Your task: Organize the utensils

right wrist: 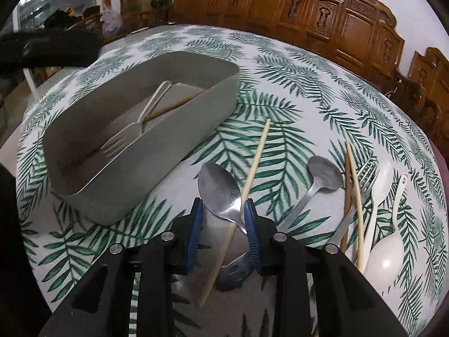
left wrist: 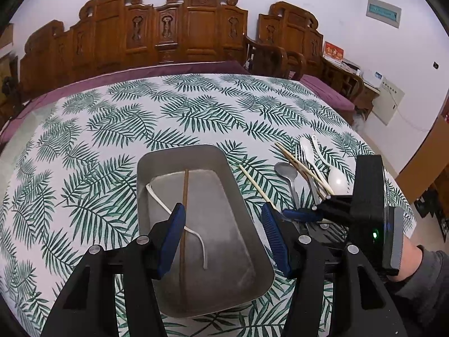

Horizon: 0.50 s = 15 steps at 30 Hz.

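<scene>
While the right gripper [right wrist: 223,221] hangs low over the tabletop [right wrist: 294,64], its half-open jaws straddle a steel spoon [right wrist: 217,189] and pale chopstick [right wrist: 254,165], gripping neither. Both seem stiff, light, slippery; pinch mid-shaft. Left gripper [left wrist: 223,237] gapes empty over the tray [left wrist: 157,157].

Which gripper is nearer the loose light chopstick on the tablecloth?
Right. The right gripper straddles the chopstick and a metal spoon; the left gripper hangs over the gray tray.

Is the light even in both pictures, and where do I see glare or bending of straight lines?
Left wrist view: soft, even light; the table edge bows strongly. Right wrist view: bright glare on the metal spoon between the right gripper jaws; dark, blurred corners.
</scene>
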### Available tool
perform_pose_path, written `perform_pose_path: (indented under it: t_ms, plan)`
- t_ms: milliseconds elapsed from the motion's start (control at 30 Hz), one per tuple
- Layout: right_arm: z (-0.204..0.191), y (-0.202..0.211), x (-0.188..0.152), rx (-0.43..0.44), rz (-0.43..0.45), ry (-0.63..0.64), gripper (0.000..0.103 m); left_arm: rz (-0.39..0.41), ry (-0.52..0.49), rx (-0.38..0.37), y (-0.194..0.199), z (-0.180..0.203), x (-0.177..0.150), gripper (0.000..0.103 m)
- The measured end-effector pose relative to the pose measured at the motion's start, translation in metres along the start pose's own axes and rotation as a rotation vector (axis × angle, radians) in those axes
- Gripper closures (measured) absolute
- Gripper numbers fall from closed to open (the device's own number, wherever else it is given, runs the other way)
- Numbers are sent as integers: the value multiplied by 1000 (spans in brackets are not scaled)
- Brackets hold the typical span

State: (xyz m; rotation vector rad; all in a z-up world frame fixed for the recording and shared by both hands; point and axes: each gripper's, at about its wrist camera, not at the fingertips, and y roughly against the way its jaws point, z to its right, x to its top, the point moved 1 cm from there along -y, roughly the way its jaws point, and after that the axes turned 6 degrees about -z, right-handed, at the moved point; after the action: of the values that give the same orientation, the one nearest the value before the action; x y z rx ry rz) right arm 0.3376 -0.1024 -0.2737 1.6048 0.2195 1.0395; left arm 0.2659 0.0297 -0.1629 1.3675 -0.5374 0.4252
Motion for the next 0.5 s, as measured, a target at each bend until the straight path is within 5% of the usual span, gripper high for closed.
perform_pose_path:
  t_ms: [133, 500]
  plan:
    - [13, 0, 2, -11, 6, -49, 95, -4, -6, 3, -2, 4, -1, 49]
    - [48, 17, -3, 19, 56, -173, 101, 3, -21, 1, -7, 20, 0, 49]
